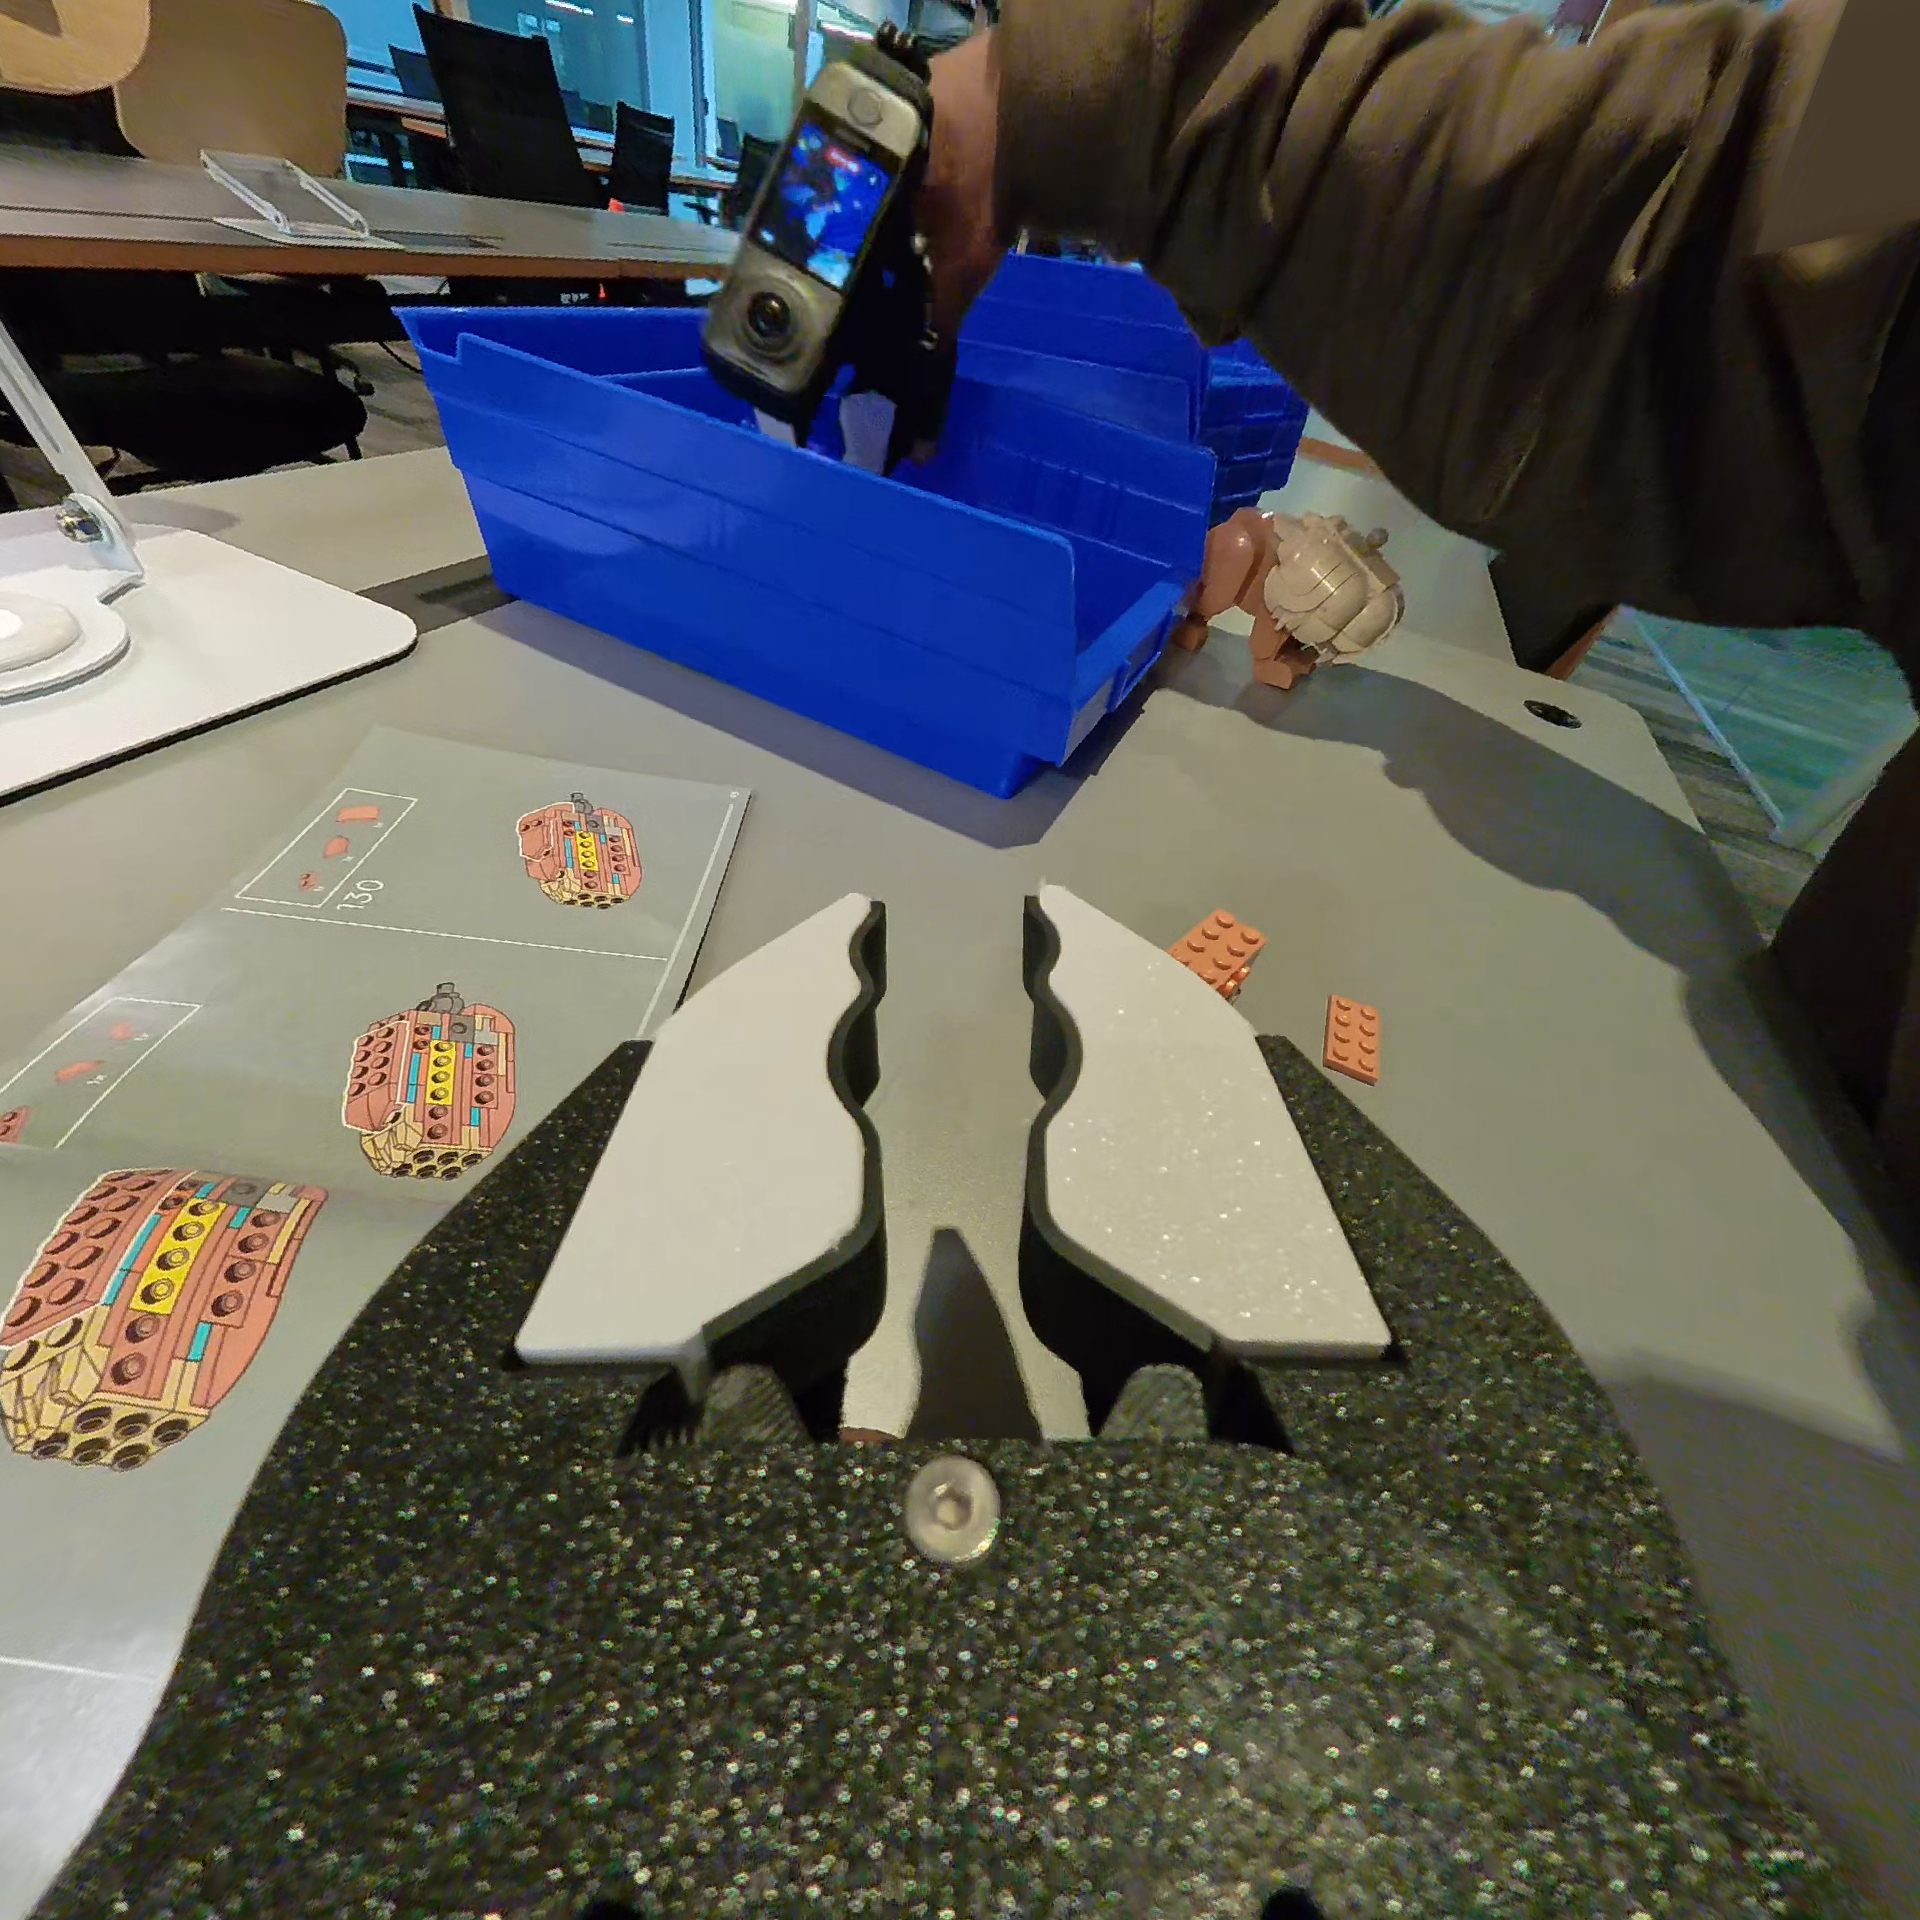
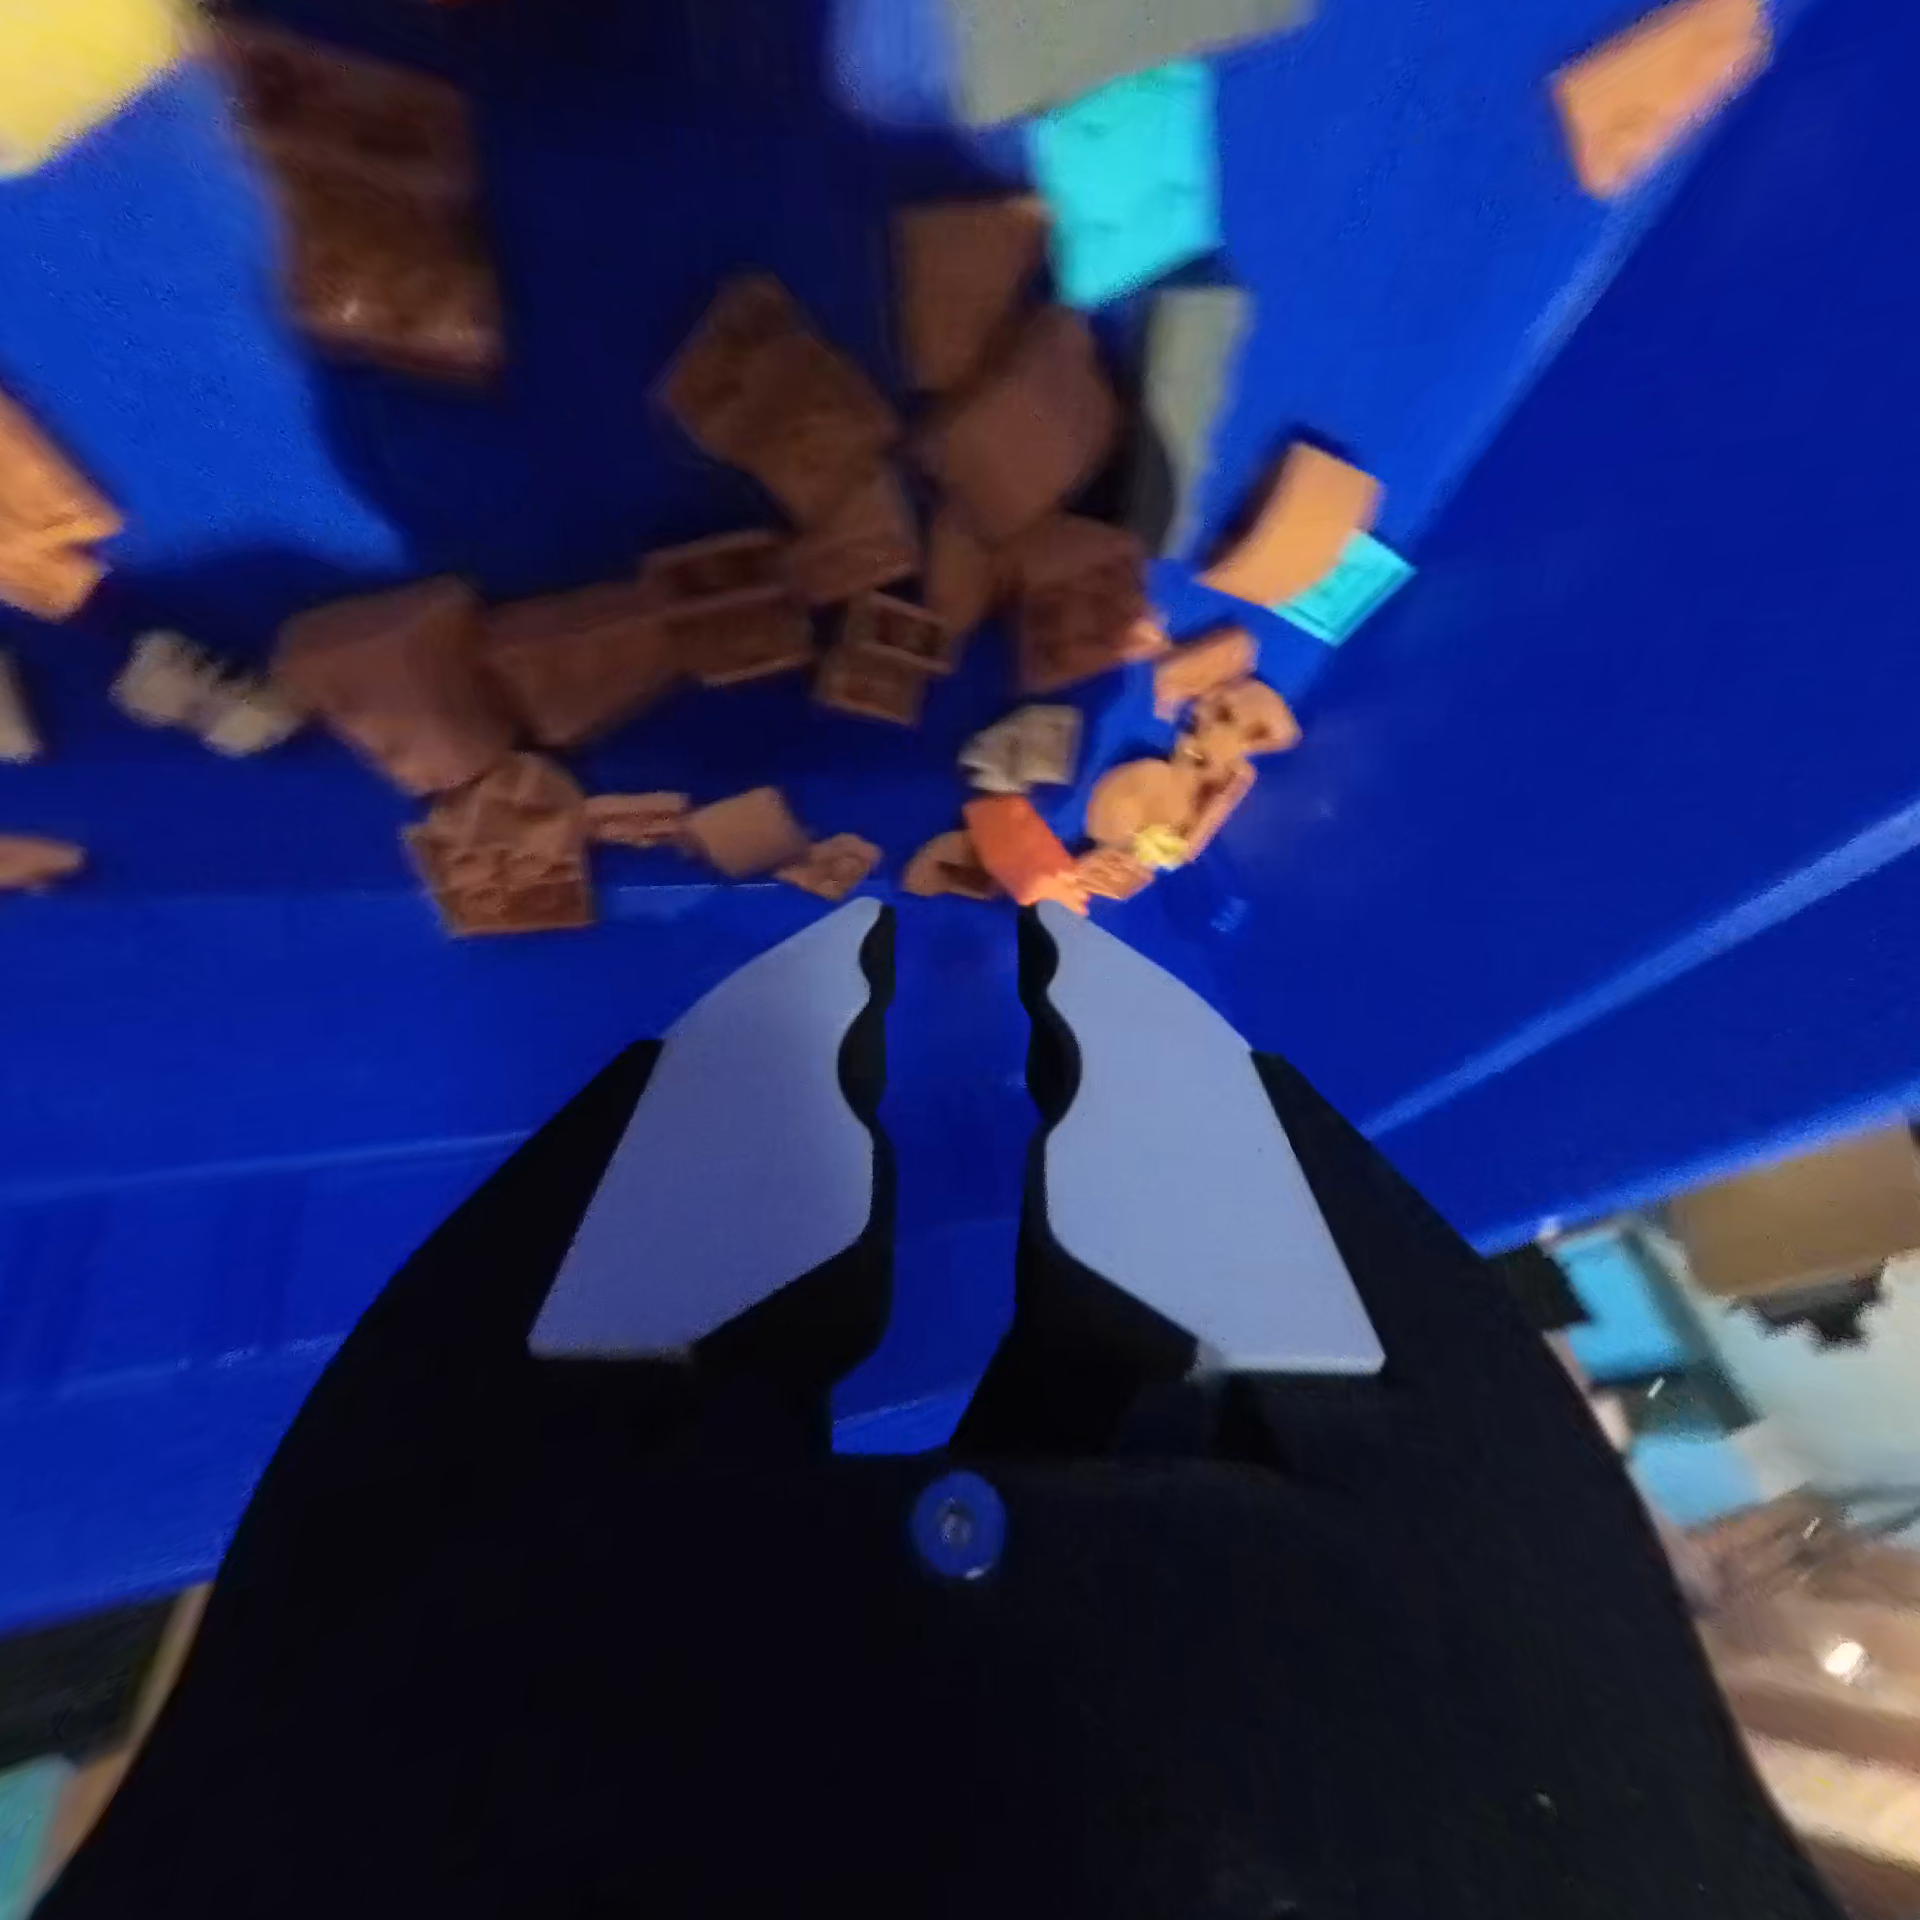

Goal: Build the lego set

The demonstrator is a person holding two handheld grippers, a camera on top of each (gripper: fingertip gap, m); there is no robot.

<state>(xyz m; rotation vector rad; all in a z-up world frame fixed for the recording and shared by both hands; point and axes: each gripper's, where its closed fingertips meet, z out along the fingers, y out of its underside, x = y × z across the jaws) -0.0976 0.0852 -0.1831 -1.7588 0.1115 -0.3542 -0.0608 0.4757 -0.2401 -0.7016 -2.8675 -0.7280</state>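
**Right tool in bin, hunting a piece**

Right tool point(image 2: 954, 914) is down inside the blue bin point(image 1: 831, 582), fingers apart, nothing between them. View is motion-blurred. Loose bricks point(image 2: 727, 623) lie scattered on the bin floor, mostly brown/tan, a few teal; an orange piece point(image 2: 1023, 847) sits just beyond the right fingertip.

Left tool point(image 1: 954, 914) hovers over the bench point(image 1: 1351, 831), fingers apart, empty. Manual point(image 1: 416, 987) lies open on the near left. Two orange plates point(image 1: 1351, 1037) lie on the bench just right of the left tool. Part-built model point(image 1: 1309, 603) stands at the far right, beside the bin's right end.

Advice for the pick, my read only:
- Slow down first; the blur suggests too much speed to aim.
- Pick an isolated brick, not one in the heap.
- Line the fingers across its short sides, straddle it, then close.
- Stay off the bin wall; it's close on the right.
- Check shape against the manual before lifting.
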